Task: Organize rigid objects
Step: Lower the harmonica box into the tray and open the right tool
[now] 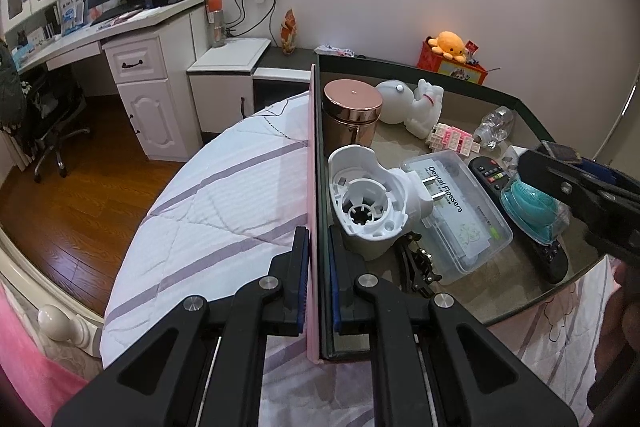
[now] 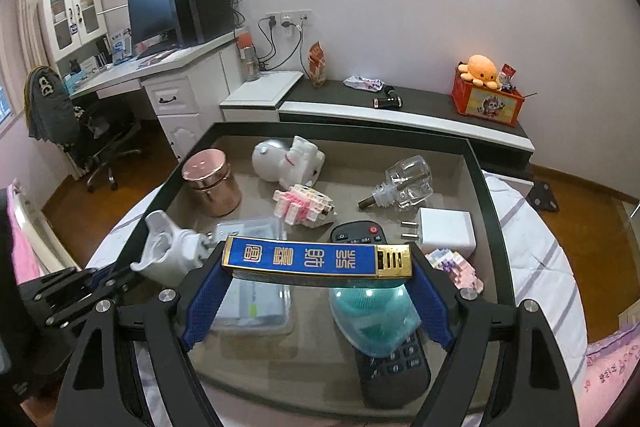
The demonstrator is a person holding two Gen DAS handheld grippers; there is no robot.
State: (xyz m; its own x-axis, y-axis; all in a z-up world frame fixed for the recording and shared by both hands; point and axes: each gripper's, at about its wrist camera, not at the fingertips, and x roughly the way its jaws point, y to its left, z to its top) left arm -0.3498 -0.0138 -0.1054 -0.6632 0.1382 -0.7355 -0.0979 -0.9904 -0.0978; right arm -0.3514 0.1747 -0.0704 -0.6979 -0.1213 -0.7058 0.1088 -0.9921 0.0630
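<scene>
The right gripper [image 2: 316, 263] clamps a blue-and-gold rectangular case [image 2: 316, 261] above the cluttered dark-rimmed glass tray [image 2: 478, 163]; the left gripper [image 1: 319, 247] pinches the tray's near-left wall. Sorting looks barely begun.

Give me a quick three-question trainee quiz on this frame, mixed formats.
1. True or false: the right gripper holds the blue and gold box by its two ends.
2. What are the left gripper's jaws set around?
A. the copper canister
B. the tray's side wall
C. the remote
3. Fill in: the teal brush lies on top of the ______.

Key: 1 true; 2 B; 3 remote.
</scene>
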